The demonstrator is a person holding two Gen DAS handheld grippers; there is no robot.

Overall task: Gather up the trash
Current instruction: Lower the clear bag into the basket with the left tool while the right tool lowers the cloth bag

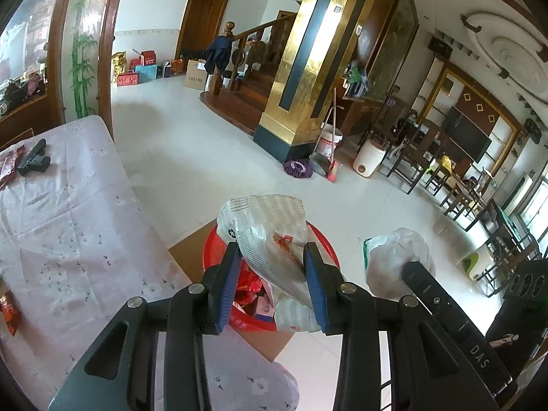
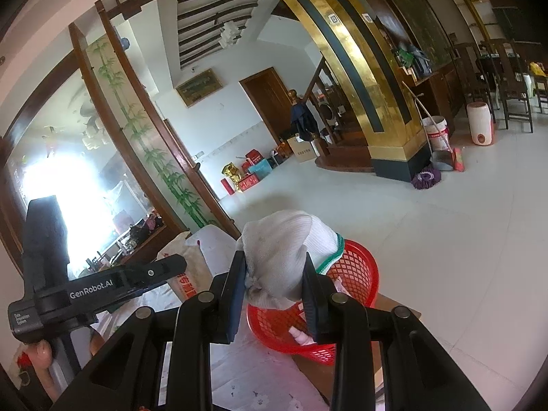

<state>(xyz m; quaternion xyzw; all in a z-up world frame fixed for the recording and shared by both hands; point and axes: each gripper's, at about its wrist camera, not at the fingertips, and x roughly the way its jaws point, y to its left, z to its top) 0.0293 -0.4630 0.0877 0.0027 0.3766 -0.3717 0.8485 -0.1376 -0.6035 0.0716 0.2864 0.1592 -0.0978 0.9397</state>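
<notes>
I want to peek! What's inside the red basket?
Inside the red basket lie red wrappers and a small box. The held plastic bag covers the rest.

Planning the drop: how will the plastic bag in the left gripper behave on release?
The plastic bag looks crumpled and floppy, so probably light and drifting. It hangs above the red basket, so it should likely land inside.
</notes>
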